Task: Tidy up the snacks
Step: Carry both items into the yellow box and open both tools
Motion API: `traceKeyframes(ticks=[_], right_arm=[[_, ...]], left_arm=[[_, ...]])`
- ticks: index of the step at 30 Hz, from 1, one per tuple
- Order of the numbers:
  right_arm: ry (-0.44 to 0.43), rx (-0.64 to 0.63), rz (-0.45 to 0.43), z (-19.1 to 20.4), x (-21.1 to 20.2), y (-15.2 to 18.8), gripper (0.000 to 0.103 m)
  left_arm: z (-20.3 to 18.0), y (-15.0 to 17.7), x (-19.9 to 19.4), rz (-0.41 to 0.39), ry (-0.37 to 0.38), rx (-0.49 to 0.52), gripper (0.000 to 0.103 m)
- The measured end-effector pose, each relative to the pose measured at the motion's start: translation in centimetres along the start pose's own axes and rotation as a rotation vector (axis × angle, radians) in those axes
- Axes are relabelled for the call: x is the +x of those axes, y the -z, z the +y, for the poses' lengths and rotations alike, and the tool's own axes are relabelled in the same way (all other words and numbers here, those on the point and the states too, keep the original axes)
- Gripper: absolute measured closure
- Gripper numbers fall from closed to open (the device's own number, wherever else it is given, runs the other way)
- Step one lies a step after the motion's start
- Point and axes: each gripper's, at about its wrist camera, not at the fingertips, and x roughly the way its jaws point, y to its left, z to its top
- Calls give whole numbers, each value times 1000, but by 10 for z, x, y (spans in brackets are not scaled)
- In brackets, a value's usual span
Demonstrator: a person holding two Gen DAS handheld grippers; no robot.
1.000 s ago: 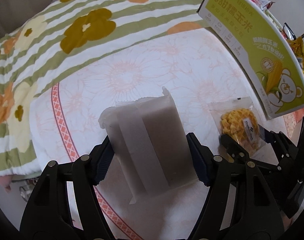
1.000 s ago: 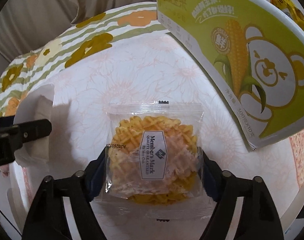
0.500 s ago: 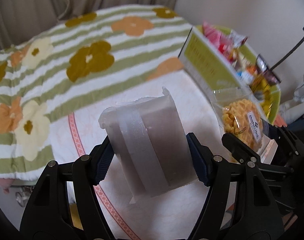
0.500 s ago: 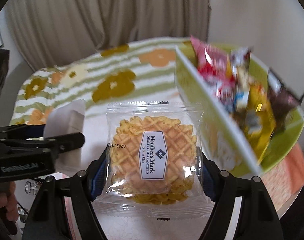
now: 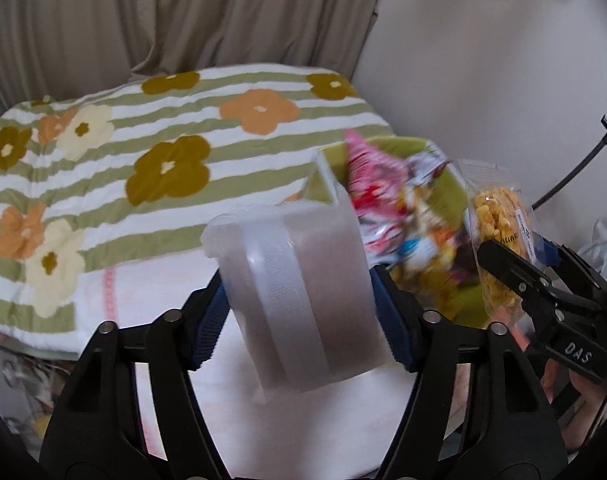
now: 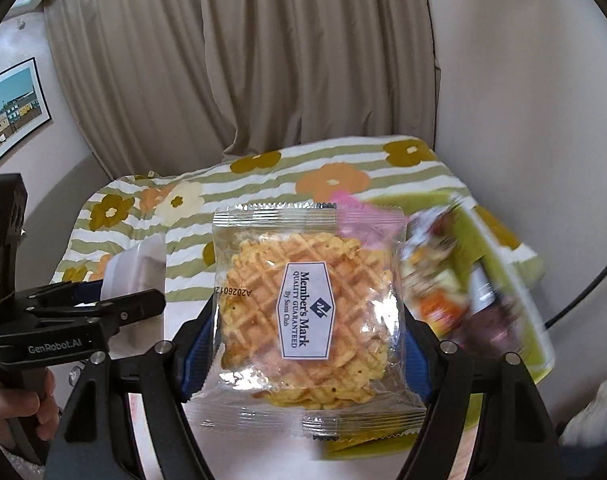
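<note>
Left wrist view, from the left edge inward: a flower-striped quilt [image 5: 103, 152] fills the upper left, with a pale cloth [image 5: 159, 292] below it. At centre the left gripper [image 5: 299, 312] pinches a frosted wrapped snack [image 5: 299, 296], blue pads pressed on both its sides, holding it in the air and leaning to the left. Right of centre sits the green snack box [image 5: 451, 184], crowded with bright packets and blurred. At the far right the right gripper [image 5: 515, 272] pinches a clear waffle packet [image 5: 499, 248], seen edge-on in front of the box.

In the right wrist view, the left gripper [image 6: 115, 304] enters from the left edge with the frosted wrapped snack [image 6: 139, 264] showing pale between its fingers. In the middle, the right gripper [image 6: 307, 332] clamps the waffle packet [image 6: 307, 312] by its two side edges, label facing the camera. To the right the green snack box [image 6: 499, 264] lies lower, smeared by motion.

The step in hand appears to be the carry: both snacks are lifted and seem headed for the box. The next move probably calls for bringing each packet over an open patch among the packets, lowering it inside the rim, then spreading the fingers. The box looks full, so a packet let go too high could slide off the pile.
</note>
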Motion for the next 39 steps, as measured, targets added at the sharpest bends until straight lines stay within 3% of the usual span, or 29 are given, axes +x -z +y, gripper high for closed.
traceKeyframes(ticks=[4, 5, 8, 15, 21, 24, 25, 26, 30, 39], right_arm=[[-9, -2, 2, -49, -1, -15, 29], [-14, 1, 14, -61, 2, -18, 29], [-20, -7, 18, -88, 5, -20, 29], [-42, 35, 59, -121, 19, -23, 29], [-50, 53, 57, -130, 20, -27, 29], [-56, 66, 60, -132, 21, -27, 29], [-57, 72, 62, -132, 23, -26, 29], [-58, 74, 62, -131, 23, -26, 29], [-66, 66, 78, -133, 25, -23, 29], [-94, -19, 127, -113, 25, -13, 29]], left_arm=[[-48, -7, 26, 3, 24, -25, 44], [-55, -7, 35, 6, 46, -32, 48], [-64, -4, 58, 49, 94, -140, 49], [-120, -24, 74, 40, 71, -42, 49], [-124, -37, 85, 71, 56, -27, 49], [-122, -41, 83, 61, 73, -24, 33], [-122, -41, 81, 55, 58, -12, 10], [-124, -42, 79, 43, 36, 6, 0], [-120, -40, 70, 17, -12, 31, 0], [-99, -17, 56, 6, -96, -27, 0]])
